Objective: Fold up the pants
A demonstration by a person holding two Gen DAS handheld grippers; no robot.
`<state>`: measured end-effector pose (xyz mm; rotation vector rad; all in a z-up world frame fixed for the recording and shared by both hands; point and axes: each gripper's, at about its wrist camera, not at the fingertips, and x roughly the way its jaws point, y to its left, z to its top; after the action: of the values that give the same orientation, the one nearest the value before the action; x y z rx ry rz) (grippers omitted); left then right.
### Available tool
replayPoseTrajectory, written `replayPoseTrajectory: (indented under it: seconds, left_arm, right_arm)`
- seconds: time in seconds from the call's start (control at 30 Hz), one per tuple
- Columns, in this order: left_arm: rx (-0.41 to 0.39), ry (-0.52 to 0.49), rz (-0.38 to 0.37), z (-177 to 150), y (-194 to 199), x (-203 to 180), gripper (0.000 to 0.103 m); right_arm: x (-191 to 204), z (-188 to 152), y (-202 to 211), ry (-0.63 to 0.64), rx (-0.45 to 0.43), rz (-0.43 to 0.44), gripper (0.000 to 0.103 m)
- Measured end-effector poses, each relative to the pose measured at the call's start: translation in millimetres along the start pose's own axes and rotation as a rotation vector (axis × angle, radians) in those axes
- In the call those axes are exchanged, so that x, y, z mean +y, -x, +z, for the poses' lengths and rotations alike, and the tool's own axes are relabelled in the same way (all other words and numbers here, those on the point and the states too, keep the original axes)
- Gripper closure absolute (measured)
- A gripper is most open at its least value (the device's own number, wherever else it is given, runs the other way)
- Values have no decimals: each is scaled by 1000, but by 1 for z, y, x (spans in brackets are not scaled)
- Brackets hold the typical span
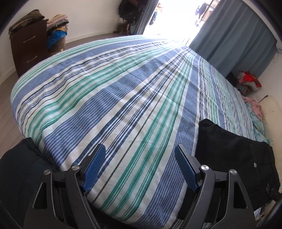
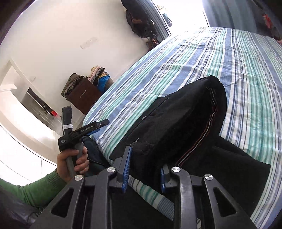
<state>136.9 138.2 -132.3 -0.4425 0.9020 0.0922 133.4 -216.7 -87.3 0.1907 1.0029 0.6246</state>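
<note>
Left wrist view: sits just behind left claw [image 1: 141,169], low over near edge of bed [image 1: 123,96], facing down bed's length toward bright doorway [image 1: 176,17]. Right wrist view: close behind right claw [image 2: 146,169], tilted, angled across bed [image 2: 238,70] toward white wall, catching left claw [image 2: 100,124] from side. Shared: striped bed, black pants [image 1: 234,158] [image 2: 176,123], brown dresser [image 1: 26,49] [image 2: 82,98], doorway [image 2: 185,15].
</note>
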Motion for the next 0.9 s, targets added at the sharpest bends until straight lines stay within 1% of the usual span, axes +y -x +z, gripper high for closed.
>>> replayPoseTrajectory:
  seconds: [0.13,0.3,0.4,0.63,0.7,0.8,0.87,0.9]
  left_arm:
    - [13,-14,-2,-2,-4,-5,21]
    - [20,-65,4,-6,-7,-17,21]
    - [17,-105,11,-10,-5,-24,21]
    - [17,-178,11,-18,-3,-40,21]
    - [19,-197,9,-20,-4,-44,21]
    - [23,-220,5,-23,-5,-50,21]
    - [26,-229,4,-24,-4,-52,21]
    - [25,-230,5,-25,-4,-53,21]
  right_arm:
    - [-41,-21,25,-55,10,-82,76]
    - [-79,-43,47,-128,7,-152,76]
    - [-90,-53,58,-154,6,-173,76]
    - [-103,-69,78,-188,-9,-181,77]
    - [-111,-75,80,-205,-1,-197,77]
    - [-135,-94,66,-241,52,-233,76]
    - [-151,-108,49,-292,107,-222,75]
    - [-158,-113,46,-327,115,-209,72]
